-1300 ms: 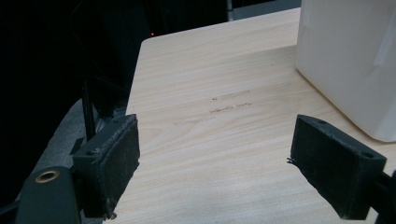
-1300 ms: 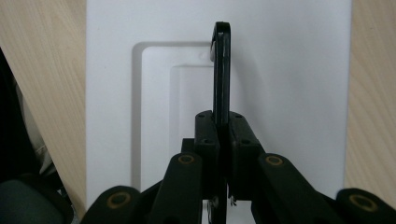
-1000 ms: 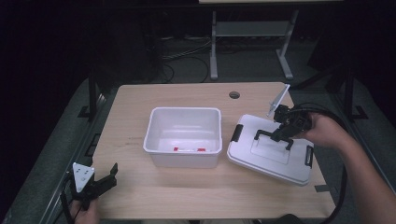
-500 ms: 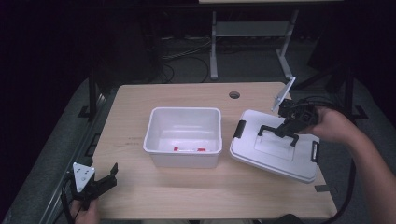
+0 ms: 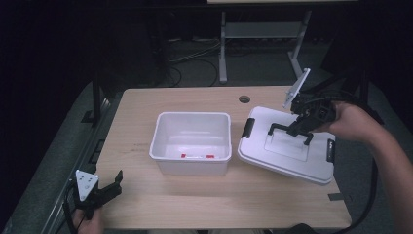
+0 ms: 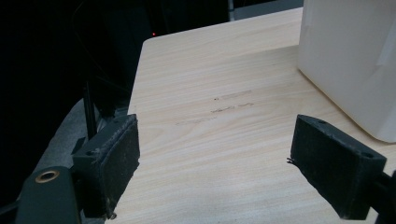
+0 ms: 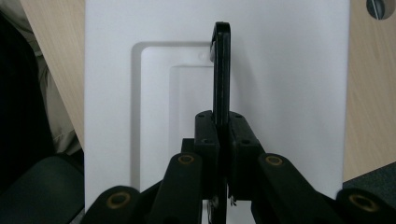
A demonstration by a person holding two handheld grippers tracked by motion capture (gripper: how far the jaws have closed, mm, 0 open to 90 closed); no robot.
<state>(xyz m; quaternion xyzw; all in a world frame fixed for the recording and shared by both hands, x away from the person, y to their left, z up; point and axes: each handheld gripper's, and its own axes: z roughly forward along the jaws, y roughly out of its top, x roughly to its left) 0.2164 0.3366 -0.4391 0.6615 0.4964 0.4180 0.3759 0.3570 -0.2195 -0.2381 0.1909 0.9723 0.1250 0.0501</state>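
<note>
Right tool [image 5: 298, 127] grips the lid's [image 5: 287, 155] black handle [image 7: 221, 70].

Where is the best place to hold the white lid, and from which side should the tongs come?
Probably the black handle in the middle of the white lid, taken from above. It stands up as a thin bar, so jaws fit across it, as the right tongs do now.

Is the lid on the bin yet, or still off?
Off. The white lid lies tilted beside the open bin, its black handle clamped in the right gripper.
</note>
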